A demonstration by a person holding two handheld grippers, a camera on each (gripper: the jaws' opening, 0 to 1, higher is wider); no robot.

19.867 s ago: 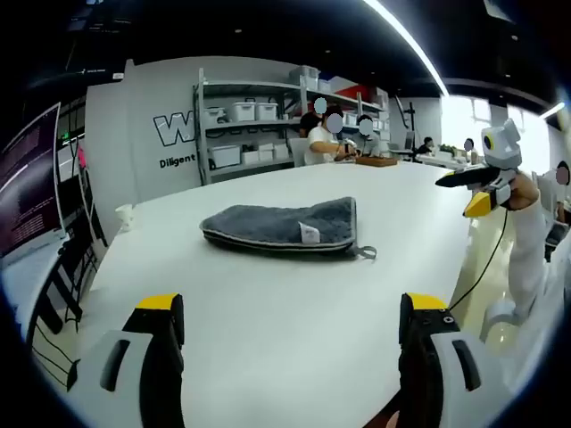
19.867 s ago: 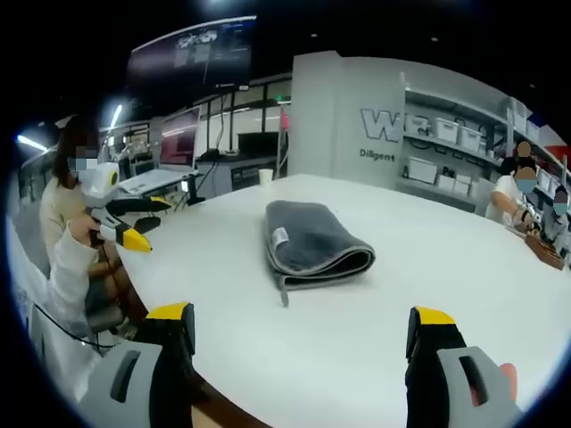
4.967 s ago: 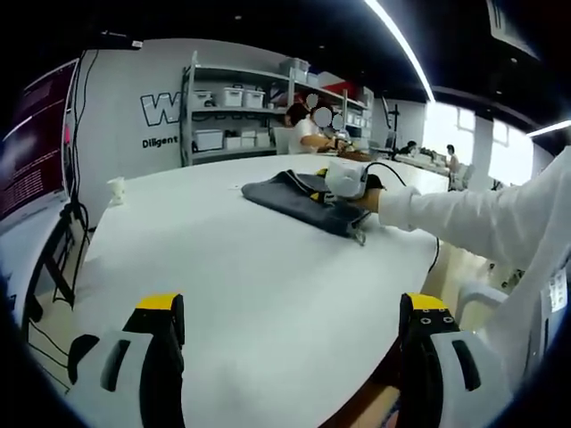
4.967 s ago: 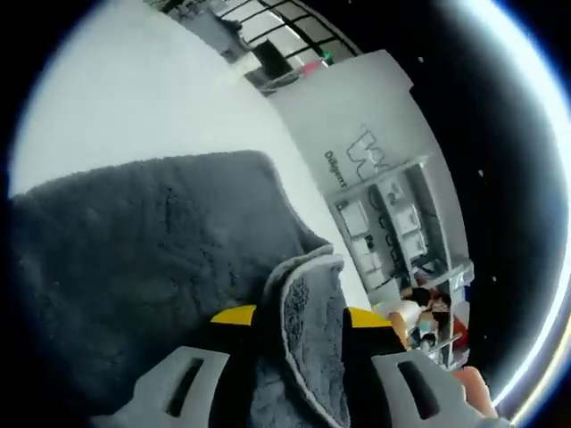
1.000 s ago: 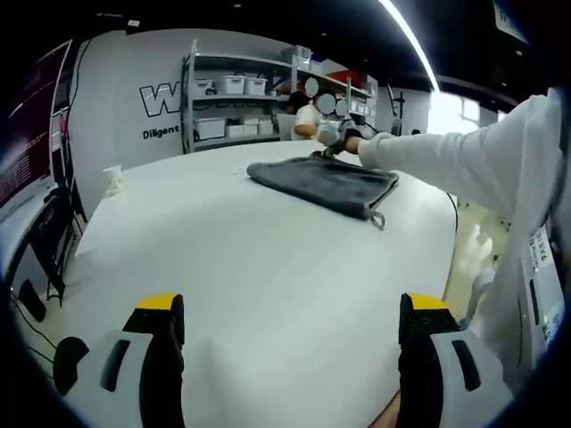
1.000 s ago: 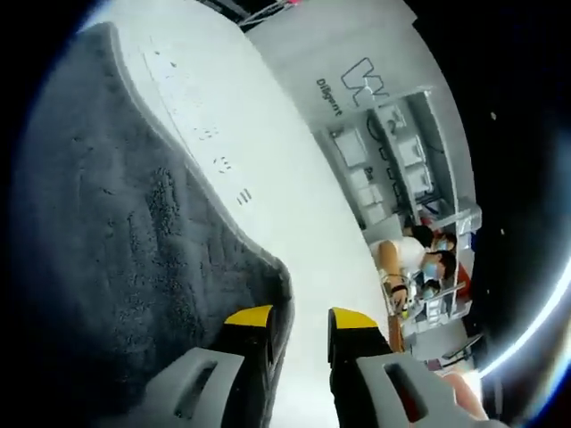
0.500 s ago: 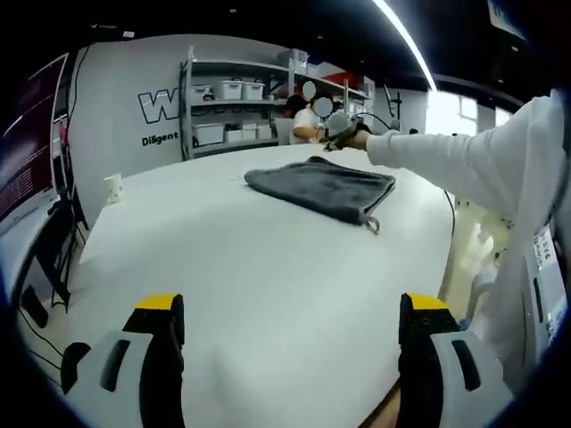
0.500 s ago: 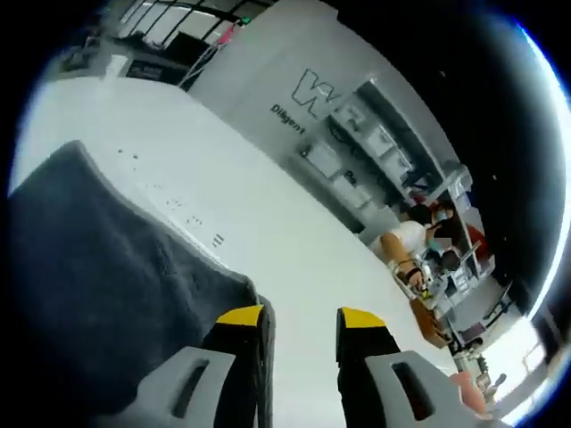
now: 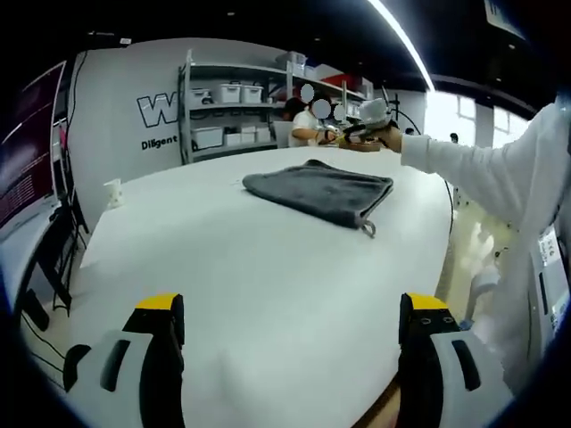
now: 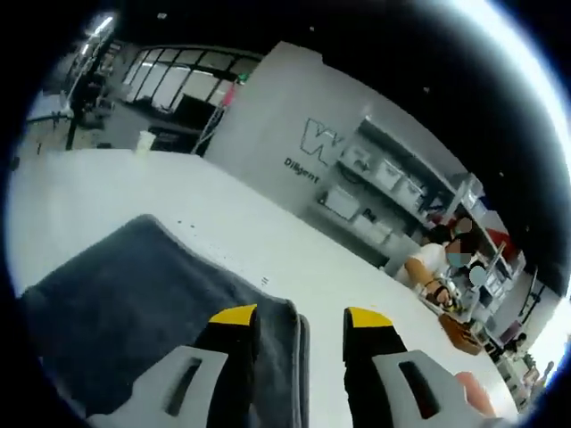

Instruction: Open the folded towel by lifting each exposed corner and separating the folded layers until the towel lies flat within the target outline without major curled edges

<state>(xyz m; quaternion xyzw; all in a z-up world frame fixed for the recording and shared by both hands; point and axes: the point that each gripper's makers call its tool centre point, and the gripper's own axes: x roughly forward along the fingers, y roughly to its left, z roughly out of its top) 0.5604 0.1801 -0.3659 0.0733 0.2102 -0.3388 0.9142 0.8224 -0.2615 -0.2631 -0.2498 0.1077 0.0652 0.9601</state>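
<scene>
The grey towel (image 9: 317,190) lies spread low on the white table (image 9: 223,267), its hanging loop (image 9: 366,229) at the near right corner. My left gripper (image 9: 290,312) hovers over the table's near part, well short of the towel, jaws wide open and empty. A hand holds my right gripper (image 9: 370,111) in the air above the towel's far right side. In the right gripper view the towel (image 10: 134,294) lies below my right gripper (image 10: 301,319). Its jaws stand a little apart with nothing between them, and the towel's edge shows on the table beneath.
A small white cup (image 9: 111,189) stands near the table's far left edge, and shows as the cup (image 10: 145,141) in the right gripper view. Shelves with white bins (image 9: 241,98) and seated people (image 9: 308,116) are behind. A white sleeve (image 9: 500,178) reaches in from the right.
The right gripper has lifted up and away from the towel's far edge and its jaws have spread slightly. The towel stays on the table. The left gripper has hardly moved.
</scene>
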